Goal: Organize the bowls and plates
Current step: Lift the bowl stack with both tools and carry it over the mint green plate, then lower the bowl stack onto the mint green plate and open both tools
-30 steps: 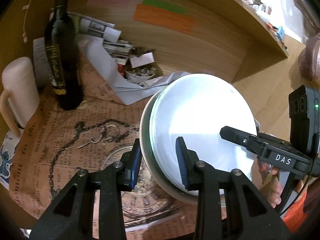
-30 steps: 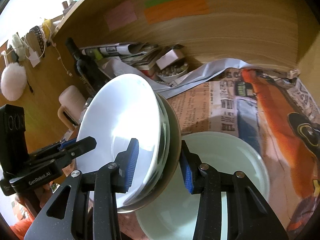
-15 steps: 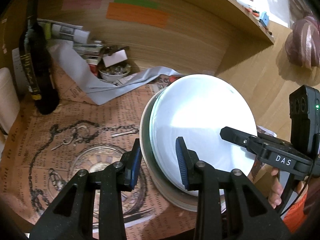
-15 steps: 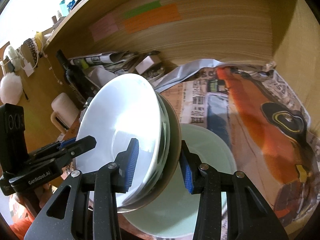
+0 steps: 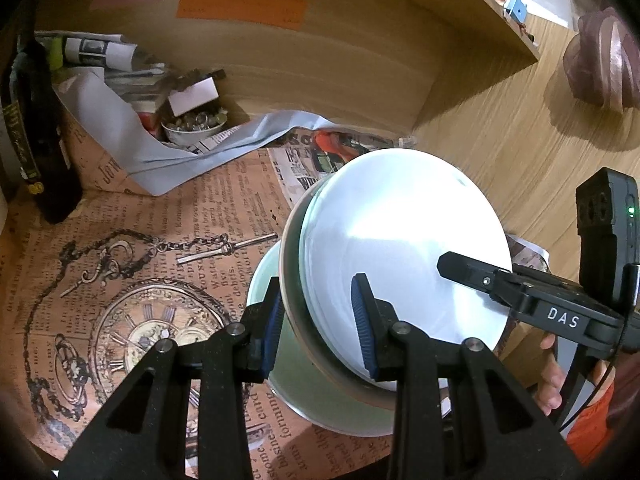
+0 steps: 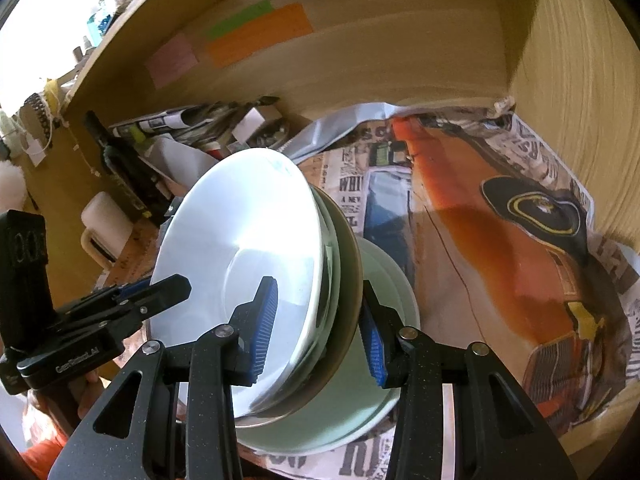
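A stack of nested bowls hangs tilted on edge between both grippers: a white bowl (image 5: 400, 248) faces the cameras and a tan bowl (image 5: 290, 264) backs it. My left gripper (image 5: 320, 320) is shut on the stack's left rim, blue pads on both sides. My right gripper (image 6: 318, 320) is shut on the opposite rim of the white bowl (image 6: 240, 240) and tan bowl (image 6: 352, 248). A pale green plate (image 6: 388, 280) lies flat on the newspaper-lined shelf just beneath the stack; the plate (image 5: 260, 276) shows partly behind my left fingers.
A dark bottle (image 5: 36, 140), rolled newspapers (image 5: 100, 52) and a small filled bowl (image 5: 196, 124) crowd the back left. A cream mug (image 6: 104, 220) stands left of the bottle. The wooden side wall (image 6: 560, 80) closes the shelf on the right. A hand (image 5: 552, 380) holds the right gripper.
Both grippers carried the stack rightward along the shelf. The stack now hangs over the pale green plate, and the bottle and mug have slid toward the left edge of the views.
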Available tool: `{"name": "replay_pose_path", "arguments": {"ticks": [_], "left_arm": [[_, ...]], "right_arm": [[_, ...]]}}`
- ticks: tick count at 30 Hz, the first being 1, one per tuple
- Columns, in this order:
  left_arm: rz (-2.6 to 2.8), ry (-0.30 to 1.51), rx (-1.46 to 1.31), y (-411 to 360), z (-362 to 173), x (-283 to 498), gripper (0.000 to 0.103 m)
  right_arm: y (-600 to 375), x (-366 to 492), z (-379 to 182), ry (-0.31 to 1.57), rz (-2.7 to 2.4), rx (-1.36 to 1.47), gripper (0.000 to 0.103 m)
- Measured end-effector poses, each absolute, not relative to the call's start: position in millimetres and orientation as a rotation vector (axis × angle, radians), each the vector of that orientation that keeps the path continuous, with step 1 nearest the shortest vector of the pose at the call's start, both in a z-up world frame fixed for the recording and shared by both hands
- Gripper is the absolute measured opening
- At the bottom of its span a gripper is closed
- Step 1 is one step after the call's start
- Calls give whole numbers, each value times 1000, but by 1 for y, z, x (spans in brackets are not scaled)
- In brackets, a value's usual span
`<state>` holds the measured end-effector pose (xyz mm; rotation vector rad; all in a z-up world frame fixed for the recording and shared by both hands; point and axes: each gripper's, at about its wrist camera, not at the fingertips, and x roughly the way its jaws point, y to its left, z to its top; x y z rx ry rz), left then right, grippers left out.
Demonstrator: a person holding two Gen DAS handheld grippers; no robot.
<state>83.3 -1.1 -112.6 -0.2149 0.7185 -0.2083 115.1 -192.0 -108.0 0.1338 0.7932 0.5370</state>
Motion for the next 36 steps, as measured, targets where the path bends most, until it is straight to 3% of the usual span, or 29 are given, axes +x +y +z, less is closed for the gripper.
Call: {"name": "replay_pose_path", "arguments": {"ticks": [27,32,36], "left_arm": [[-239,746,-251,8,-128,98,34],[-260,752,-270,11,-128,99,34],[-216,717,-223,8,-122,93,35]], "right_arm": [[-191,134,-123,837,541,135,38],[-188,132,-122,823,554,112,42],[-188,124,-116,761,502,44,64]]}}
